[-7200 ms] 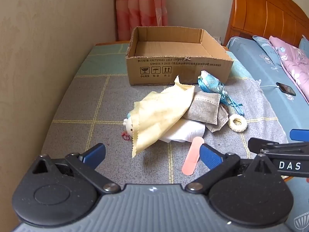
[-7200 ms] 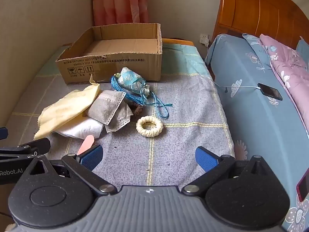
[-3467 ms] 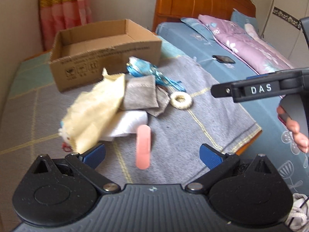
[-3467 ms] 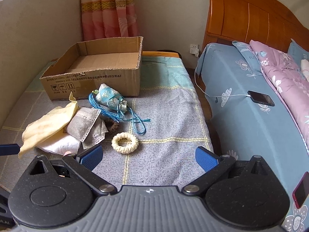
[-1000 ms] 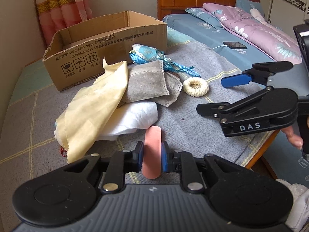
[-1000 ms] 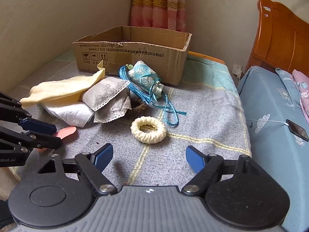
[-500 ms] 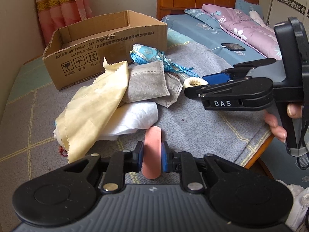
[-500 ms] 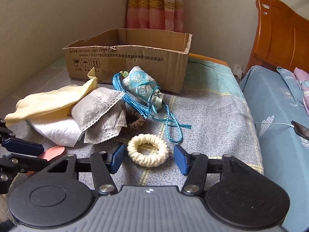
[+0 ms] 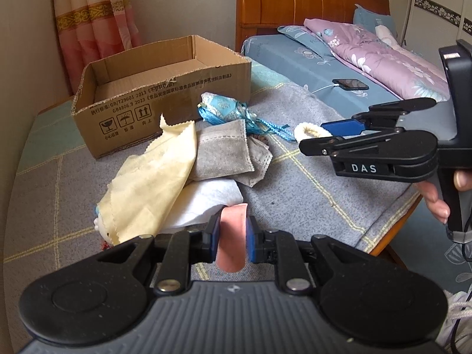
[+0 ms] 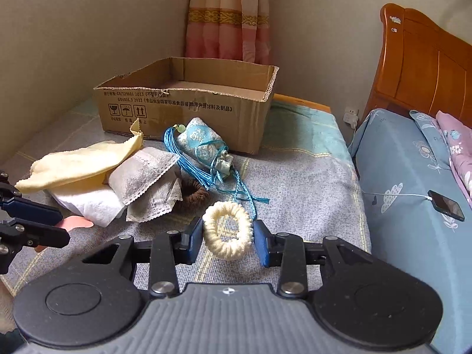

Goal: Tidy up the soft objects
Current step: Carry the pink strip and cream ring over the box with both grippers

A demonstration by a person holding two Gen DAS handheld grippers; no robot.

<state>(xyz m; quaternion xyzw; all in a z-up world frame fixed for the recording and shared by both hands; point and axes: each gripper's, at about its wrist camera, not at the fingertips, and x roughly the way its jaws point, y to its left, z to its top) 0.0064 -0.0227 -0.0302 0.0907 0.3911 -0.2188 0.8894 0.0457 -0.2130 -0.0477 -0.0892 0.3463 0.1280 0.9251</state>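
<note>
My left gripper [image 9: 231, 240] is shut on a flat pink pad [image 9: 231, 236] at the near edge of the pile. My right gripper [image 10: 227, 240] is shut on a cream knitted ring [image 10: 227, 230], which looks lifted slightly off the grey blanket. The pile holds a yellow cloth [image 9: 153, 177], grey sachets [image 9: 221, 153], a white cloth [image 9: 206, 200], a blue tasselled pouch [image 10: 203, 144] and a brown hair tie [image 10: 193, 194]. An open, empty cardboard box [image 9: 165, 100] stands behind the pile. The right gripper also shows in the left wrist view [image 9: 324, 134].
The grey checked blanket [image 10: 295, 183] covers a low table whose right edge drops off beside a blue bed [image 10: 413, 171]. A phone [image 10: 445, 205] on a cable lies on the bed. A wall runs along the left, with a curtain [image 10: 228, 14] behind the box.
My right gripper has come down around the cream ring and closed on it. My left gripper stays shut on the pink pad, barely moved.
</note>
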